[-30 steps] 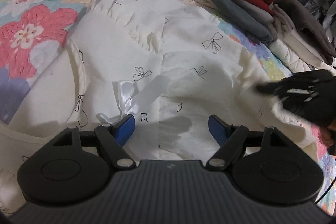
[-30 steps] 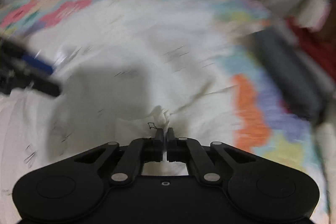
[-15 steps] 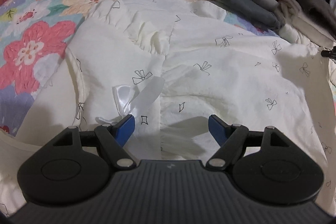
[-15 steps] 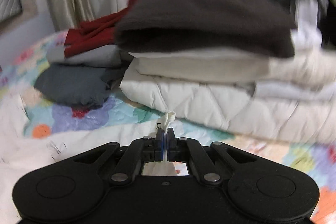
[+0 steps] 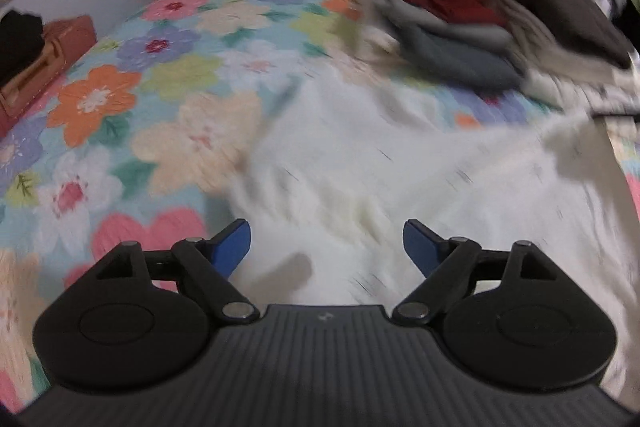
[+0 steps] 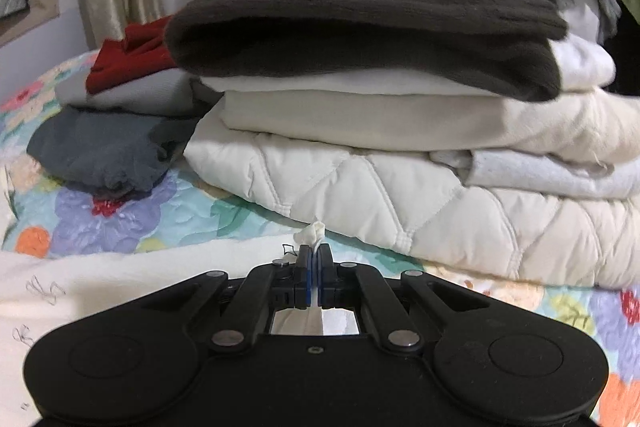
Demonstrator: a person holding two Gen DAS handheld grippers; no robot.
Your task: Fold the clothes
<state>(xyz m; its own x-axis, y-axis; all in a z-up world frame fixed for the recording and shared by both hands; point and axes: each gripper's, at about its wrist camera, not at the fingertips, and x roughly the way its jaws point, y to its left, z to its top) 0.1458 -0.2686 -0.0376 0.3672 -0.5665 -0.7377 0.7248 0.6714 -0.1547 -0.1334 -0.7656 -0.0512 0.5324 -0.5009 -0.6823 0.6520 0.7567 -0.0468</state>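
Note:
A white garment (image 5: 400,179) with small black bow prints lies spread on the floral bedspread (image 5: 160,75); the left wrist view is blurred. My left gripper (image 5: 326,243) is open and empty, just above the garment's near part. My right gripper (image 6: 315,259) is shut on a pinched edge of the white garment (image 6: 120,279), a tuft of it sticking out between the fingertips. The garment stretches to the left below it.
A stack of folded clothes (image 6: 400,87) with a dark brown piece on top stands close in front of the right gripper. Grey and red folded clothes (image 6: 120,115) lie left of it. An orange-brown case (image 5: 44,67) sits at the bed's far left.
The left gripper has moved forward and tilted up, still open, so more of the bed and room shows. The right gripper holds the garment edge and has moved slightly closer to the stack.

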